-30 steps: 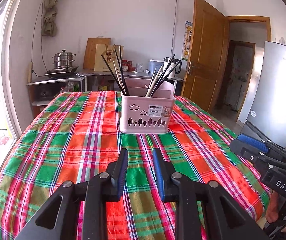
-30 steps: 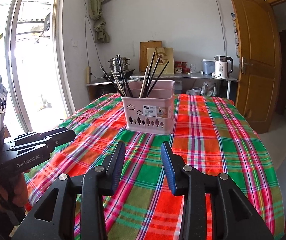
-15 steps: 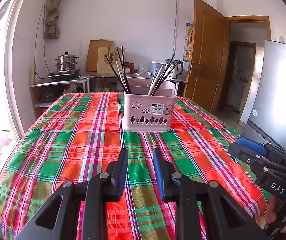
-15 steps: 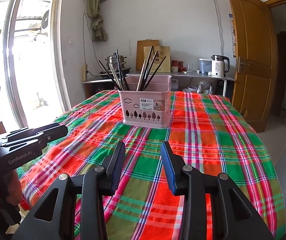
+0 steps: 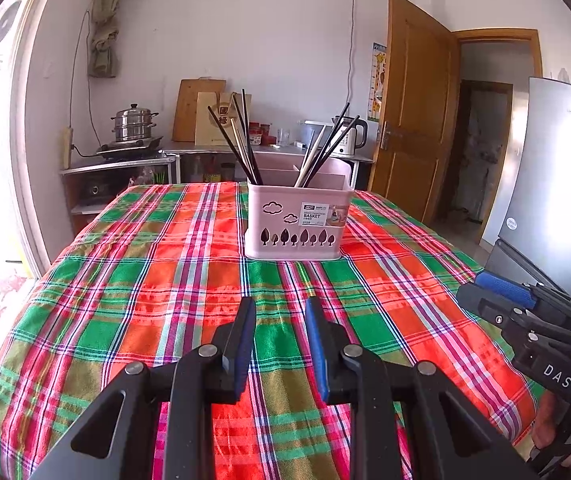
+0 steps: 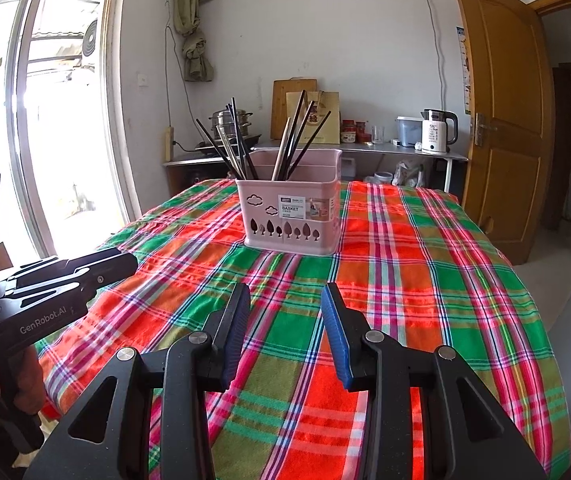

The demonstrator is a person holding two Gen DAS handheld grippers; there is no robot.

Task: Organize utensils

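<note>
The left gripper [image 5: 279, 308] hung over the plaid tablecloth [image 5: 133, 288] with its jaws narrowly parted and nothing between them. The right gripper [image 6: 285, 294] stood wider, also empty. Straight ahead of both, well apart, sat the pink basket [image 5: 297, 220], chopsticks [image 5: 241, 140] leaning upright in its compartments.

Woven plaid cloth table cover [image 5: 133, 288], matt and faintly ribbed. Pink smooth plastic basket [image 5: 299, 222] with a glossy paper label [image 5: 321, 214]. Shiny steel steamer pot [image 5: 133, 124]. Varnished wooden door [image 6: 505, 120]. Ribbed blue rubbery finger pads [image 6: 335, 330].
</note>
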